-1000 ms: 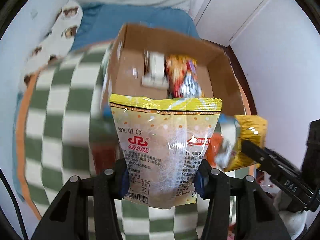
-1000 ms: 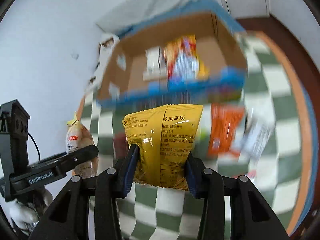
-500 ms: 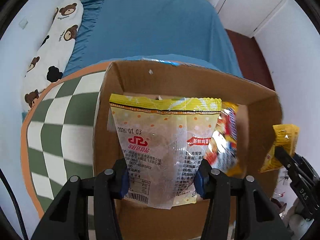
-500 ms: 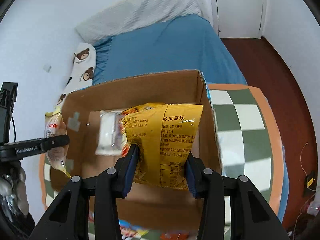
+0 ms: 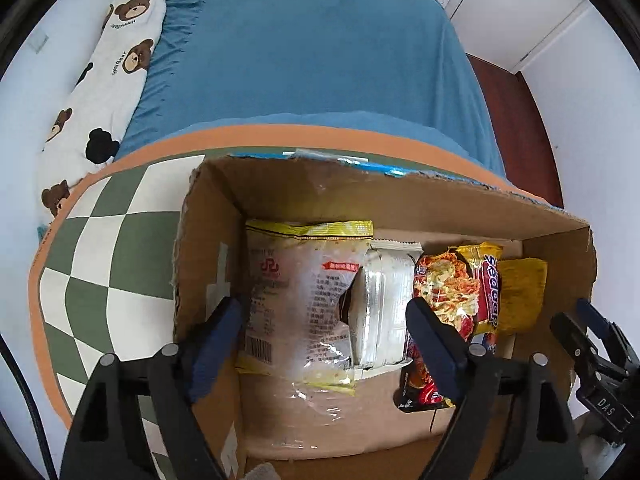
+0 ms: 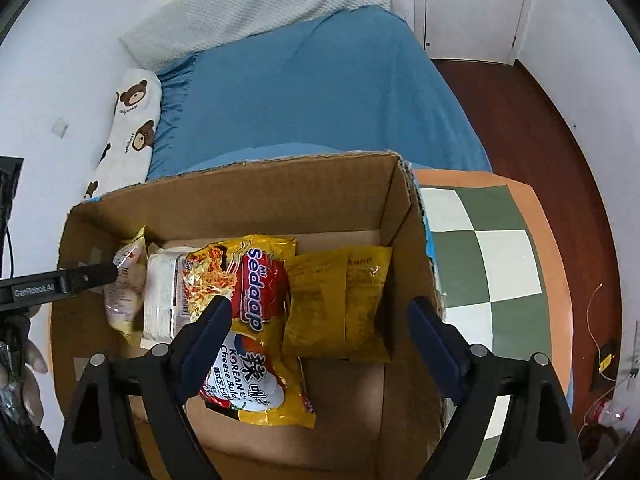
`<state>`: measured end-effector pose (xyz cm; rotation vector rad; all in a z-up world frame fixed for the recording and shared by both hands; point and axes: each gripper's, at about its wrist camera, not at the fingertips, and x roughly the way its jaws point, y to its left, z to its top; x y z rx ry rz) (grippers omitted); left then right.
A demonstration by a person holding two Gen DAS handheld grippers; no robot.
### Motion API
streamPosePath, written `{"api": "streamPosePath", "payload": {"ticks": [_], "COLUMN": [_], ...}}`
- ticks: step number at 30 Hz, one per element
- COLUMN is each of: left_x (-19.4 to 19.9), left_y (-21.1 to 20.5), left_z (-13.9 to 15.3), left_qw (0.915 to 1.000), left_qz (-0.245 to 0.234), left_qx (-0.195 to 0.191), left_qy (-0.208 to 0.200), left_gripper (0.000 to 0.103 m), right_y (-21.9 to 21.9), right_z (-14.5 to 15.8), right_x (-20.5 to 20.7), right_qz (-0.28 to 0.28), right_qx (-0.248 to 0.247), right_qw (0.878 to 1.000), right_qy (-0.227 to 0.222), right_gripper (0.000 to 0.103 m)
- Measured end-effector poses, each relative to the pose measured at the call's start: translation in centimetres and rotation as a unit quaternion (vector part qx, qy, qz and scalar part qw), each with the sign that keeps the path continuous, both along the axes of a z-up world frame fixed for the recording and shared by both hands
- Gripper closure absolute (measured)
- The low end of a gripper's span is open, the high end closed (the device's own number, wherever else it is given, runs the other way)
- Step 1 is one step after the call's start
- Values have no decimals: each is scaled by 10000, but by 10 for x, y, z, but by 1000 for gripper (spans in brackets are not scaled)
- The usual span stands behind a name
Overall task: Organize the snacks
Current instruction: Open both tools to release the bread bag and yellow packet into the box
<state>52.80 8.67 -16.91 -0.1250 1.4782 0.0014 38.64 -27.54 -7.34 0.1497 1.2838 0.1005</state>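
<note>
An open cardboard box [image 5: 400, 204] [image 6: 248, 200] stands on the checkered table. Inside lie a pale yellow clear snack bag [image 5: 304, 300] [image 6: 124, 288] at the left, a white and silver packet [image 5: 384, 304] [image 6: 162, 292], a Sedaap noodle pack [image 5: 456, 296] [image 6: 256, 320] and a dark yellow snack bag [image 5: 520, 292] [image 6: 340, 304] at the right. My left gripper [image 5: 324, 340] is open and empty above the pale bag. My right gripper [image 6: 320, 340] is open and empty above the dark yellow bag; it also shows in the left wrist view [image 5: 592, 344].
The table has a green and white checkered cloth [image 5: 104, 256] [image 6: 496, 264] with an orange border. A bed with a blue sheet [image 5: 312, 48] [image 6: 312, 92] and a bear-print pillow [image 5: 100, 76] lies behind the box. Dark wood floor [image 6: 560, 128] is at the right.
Both grippers opened and let go of their bags. The pale bag and the dark yellow bag now lie inside the box.
</note>
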Motion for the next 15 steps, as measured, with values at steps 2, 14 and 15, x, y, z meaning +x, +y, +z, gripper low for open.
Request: {"api": "streamPosePath", "payload": {"ticks": [2,14,15], "left_x": [-5,-88,-96], "left_y": [-2,-21,-23], "left_z": [3,44,48], "left_qw": [9999,9954,9948], "left_qz": [-38,-83,-88], "left_qx": [81,257,252], "left_qy": [-52,-920,-979], "left_gripper": [18,18,18], "right_y": [1,14,15], "right_z": [0,17,18], "right_x": [-1,-56,-63], "right_qz": [10,150,169], "right_qx": [-11,-218,-242], "right_qw": [10000,9996,9994], "right_qy": [1,-138,-163], "right_gripper": [12,12,12]}}
